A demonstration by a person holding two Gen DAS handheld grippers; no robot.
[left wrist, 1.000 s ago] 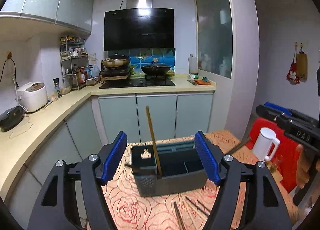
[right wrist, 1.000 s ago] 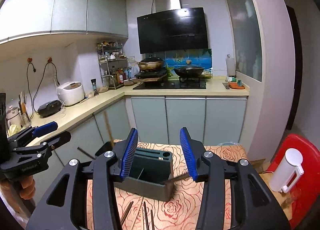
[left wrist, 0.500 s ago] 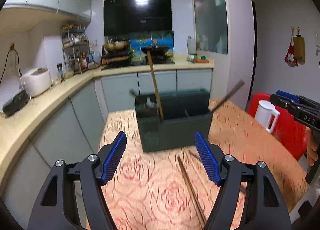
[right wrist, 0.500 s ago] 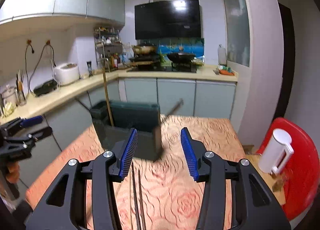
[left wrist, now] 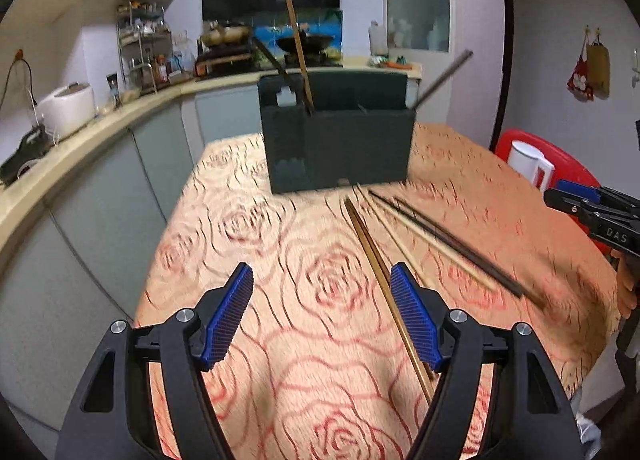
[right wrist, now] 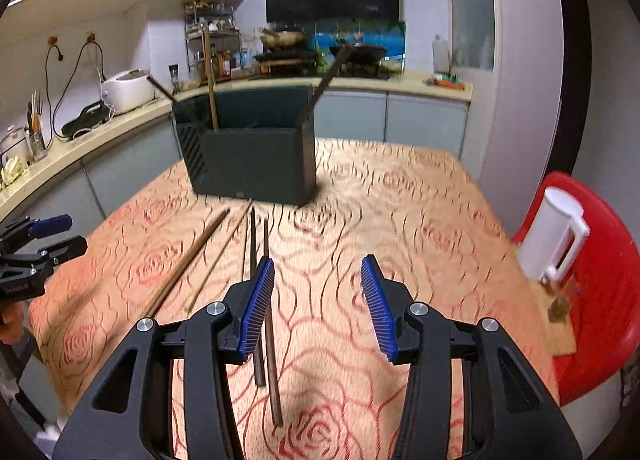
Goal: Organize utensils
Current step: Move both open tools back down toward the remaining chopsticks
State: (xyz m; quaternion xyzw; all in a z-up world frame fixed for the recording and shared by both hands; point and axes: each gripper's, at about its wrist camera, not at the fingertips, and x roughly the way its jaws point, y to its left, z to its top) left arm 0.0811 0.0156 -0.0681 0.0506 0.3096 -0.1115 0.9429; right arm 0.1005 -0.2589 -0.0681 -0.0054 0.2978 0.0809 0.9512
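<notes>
- Left wrist view: the left gripper (left wrist: 322, 314) hangs over the rose-patterned tablecloth (left wrist: 280, 260), its blue-padded jaws spread wide with nothing between them.
- A brown chopstick (left wrist: 380, 280) lies on the cloth, running past the inner side of the right-hand pad; whether it touches the pad I cannot tell.
- Further right lie a pale chopstick (left wrist: 424, 238) and a pair of dark chopsticks (left wrist: 456, 244), all fanning out from the foot of the dark utensil holder (left wrist: 340, 148).
- The holder stands upright at the far end of the table, with a few sticks leaning out of it.
- The right gripper (left wrist: 592, 212) shows at the right edge, near a white jug (left wrist: 528, 166) on a red stool (left wrist: 576, 168).
- Right wrist view: the right gripper (right wrist: 318, 302) has its jaws parted to a middling gap, empty, above the cloth.
- Two dark chopsticks (right wrist: 264, 260) pass under its left-hand pad, just outside the gap.
- The brown chopstick (right wrist: 188, 260) and the pale one (right wrist: 220, 256) lie further left.
- The utensil holder (right wrist: 252, 160) stands beyond them.
- The left gripper (right wrist: 36, 248) sits at the left edge.
</notes>
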